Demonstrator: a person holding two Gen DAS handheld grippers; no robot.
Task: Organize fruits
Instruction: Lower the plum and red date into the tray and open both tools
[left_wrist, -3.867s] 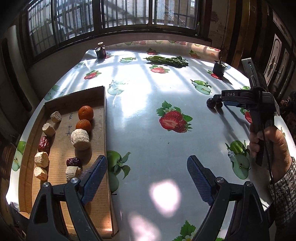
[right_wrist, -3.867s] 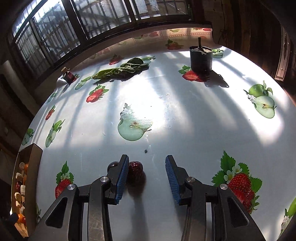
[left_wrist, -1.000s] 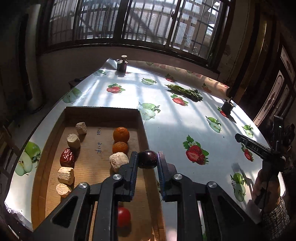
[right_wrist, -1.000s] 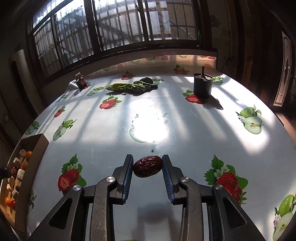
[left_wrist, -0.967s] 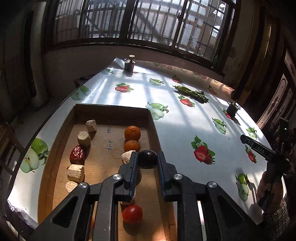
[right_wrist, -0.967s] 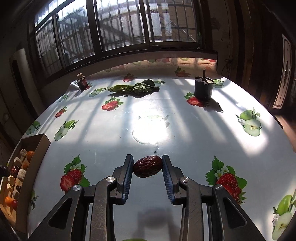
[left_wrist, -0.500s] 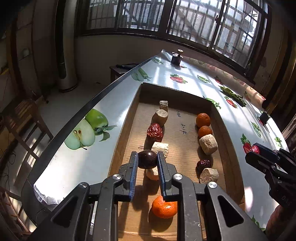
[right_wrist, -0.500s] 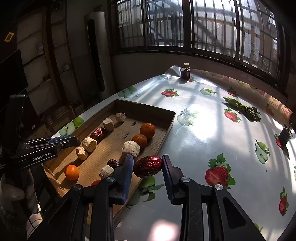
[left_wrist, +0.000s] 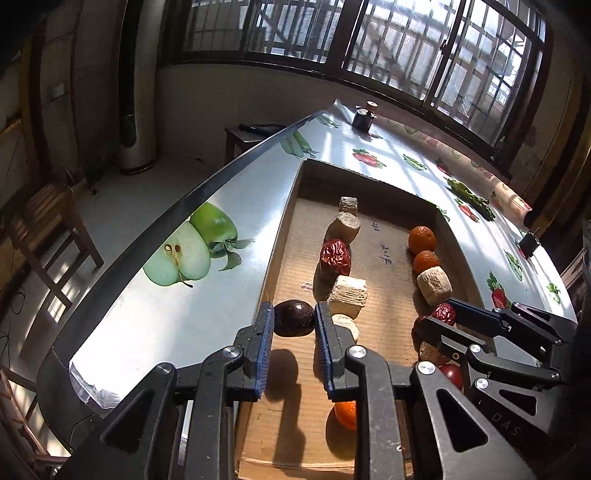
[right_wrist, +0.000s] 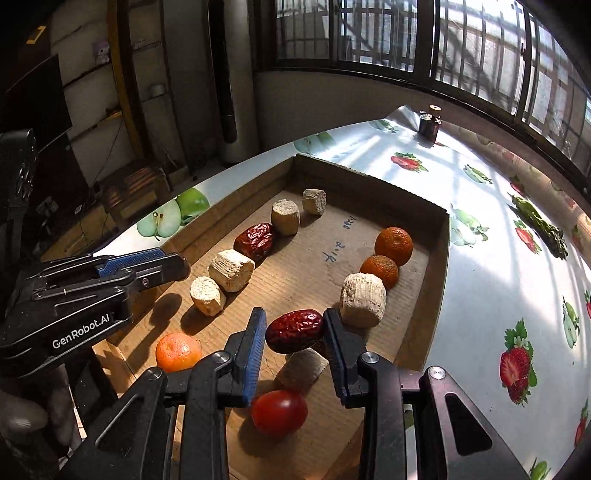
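A shallow cardboard tray (left_wrist: 283, 229) holds two rows of food: beige chunks (right_wrist: 231, 270), a red date (right_wrist: 255, 240), small oranges (right_wrist: 393, 245) and a cherry tomato (right_wrist: 279, 412). My left gripper (left_wrist: 293, 307) hangs over the tray's near left edge with a dark round fruit (left_wrist: 294, 319) between its pads; its jaws are opening slightly, and the pads still touch the fruit. My right gripper (right_wrist: 294, 313) is shut on a wrinkled red date (right_wrist: 294, 331) above the right row, just in front of a large beige chunk (right_wrist: 363, 300).
The tray lies at the corner of a table (left_wrist: 229, 295) covered in a fruit-print cloth. The table's edge (left_wrist: 155, 236) runs close along the tray's left side. A small dark jar (left_wrist: 364, 116) and green leaves (right_wrist: 543, 225) lie far off. A wooden chair (left_wrist: 48, 225) stands below.
Both grippers have swung from the open table to over the tray, each still carrying its fruit. The left one sank toward the tray's near left edge.
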